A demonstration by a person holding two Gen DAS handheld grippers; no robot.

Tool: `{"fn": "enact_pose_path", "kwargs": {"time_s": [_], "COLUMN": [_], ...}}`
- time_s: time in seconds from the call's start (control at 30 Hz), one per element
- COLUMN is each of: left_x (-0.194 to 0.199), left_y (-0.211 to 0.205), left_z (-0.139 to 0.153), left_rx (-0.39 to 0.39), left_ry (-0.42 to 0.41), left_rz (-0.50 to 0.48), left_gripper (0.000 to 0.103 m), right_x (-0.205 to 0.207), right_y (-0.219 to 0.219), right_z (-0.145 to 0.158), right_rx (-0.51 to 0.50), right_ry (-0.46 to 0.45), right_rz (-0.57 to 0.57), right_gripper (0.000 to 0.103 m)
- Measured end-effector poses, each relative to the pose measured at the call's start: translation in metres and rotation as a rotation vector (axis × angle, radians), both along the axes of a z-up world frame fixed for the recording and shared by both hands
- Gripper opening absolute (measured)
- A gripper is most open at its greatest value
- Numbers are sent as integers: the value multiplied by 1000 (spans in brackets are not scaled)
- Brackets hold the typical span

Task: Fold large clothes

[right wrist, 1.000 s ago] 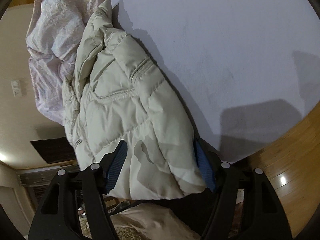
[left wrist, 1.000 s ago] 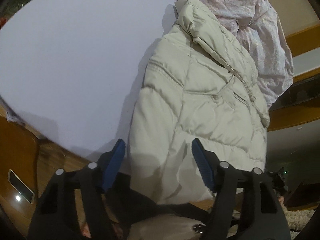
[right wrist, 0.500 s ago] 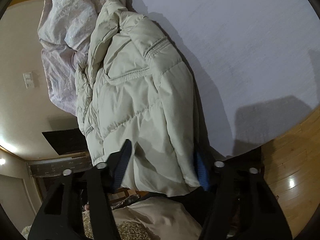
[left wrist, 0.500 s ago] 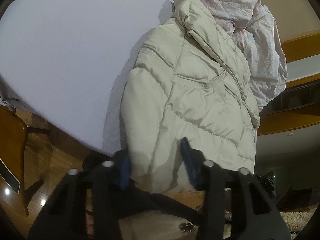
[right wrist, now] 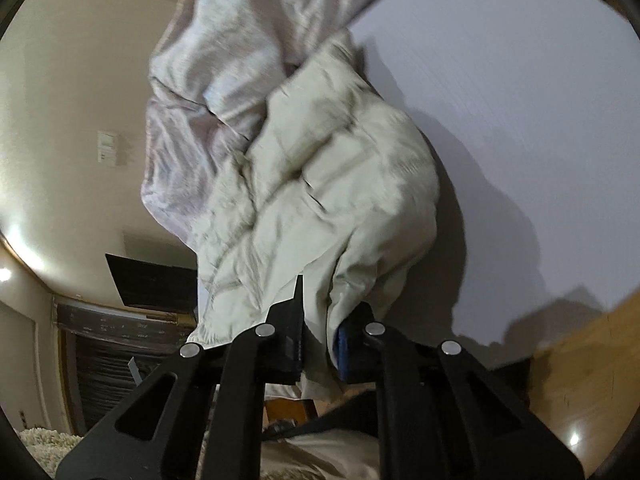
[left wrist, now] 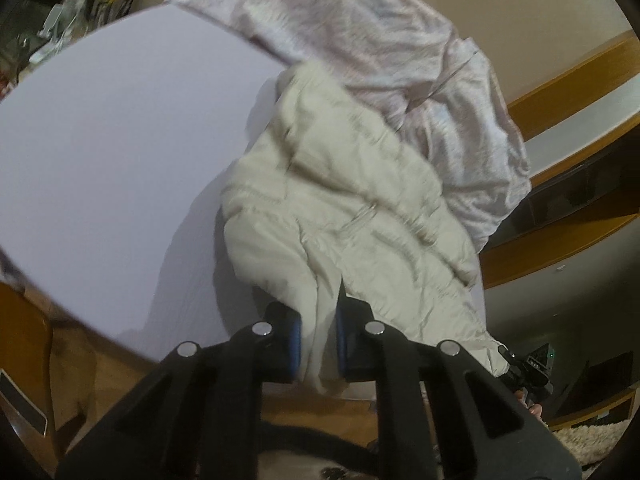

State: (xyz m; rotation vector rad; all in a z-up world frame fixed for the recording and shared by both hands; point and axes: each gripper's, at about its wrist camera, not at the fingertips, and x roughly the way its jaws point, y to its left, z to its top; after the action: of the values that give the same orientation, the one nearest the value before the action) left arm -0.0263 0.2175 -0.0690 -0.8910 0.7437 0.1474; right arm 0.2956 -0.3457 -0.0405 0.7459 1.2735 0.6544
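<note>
A cream quilted puffer jacket [left wrist: 352, 200] lies on the white table [left wrist: 120, 140], its near hem bunched and lifted off the surface. My left gripper [left wrist: 318, 340] has its blue-padded jaws closing, pinched on the jacket's near hem at one corner. In the right wrist view the same jacket [right wrist: 328, 184] rises toward the camera, and my right gripper [right wrist: 320, 344] has its jaws closing on the other hem corner, fabric squeezed between the pads. The jacket's collar end still rests on the table, against a crumpled cloth.
A crumpled pale pink cloth [left wrist: 380, 40] is heaped at the far side of the table [right wrist: 520, 120], touching the jacket. Wooden floor [right wrist: 580, 380] and a wooden chair [left wrist: 24, 340] lie below the table's near edge. A shaggy rug [left wrist: 592, 436] is on the floor.
Both grippers went from wide open around the hem to pinched on it. Both rose, lifting the near hem, so the jacket bunched up and folded toward its collar.
</note>
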Motion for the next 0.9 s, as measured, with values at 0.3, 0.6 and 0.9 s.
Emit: {"fn": "enact_pose_path", "kwargs": {"time_s": [0.3,0.6,0.9], "left_x": [30,96,178], "left_y": [14,43,70], "left_z": [50,107,131], "left_rx": [78,147,180], "left_ry": [-125,-214,-216], "left_rz": [-2,-12,-26], "left_gripper": [12,12,12], "right_x": [48,108,170], "right_y": [30,75,114], "right_z": [62,113,111], "right_rx": [-67,-121,-277], "right_ry": [-196,-362,-377], "right_rz": [-22,-18,-76], "right_gripper": [12,12,12]}}
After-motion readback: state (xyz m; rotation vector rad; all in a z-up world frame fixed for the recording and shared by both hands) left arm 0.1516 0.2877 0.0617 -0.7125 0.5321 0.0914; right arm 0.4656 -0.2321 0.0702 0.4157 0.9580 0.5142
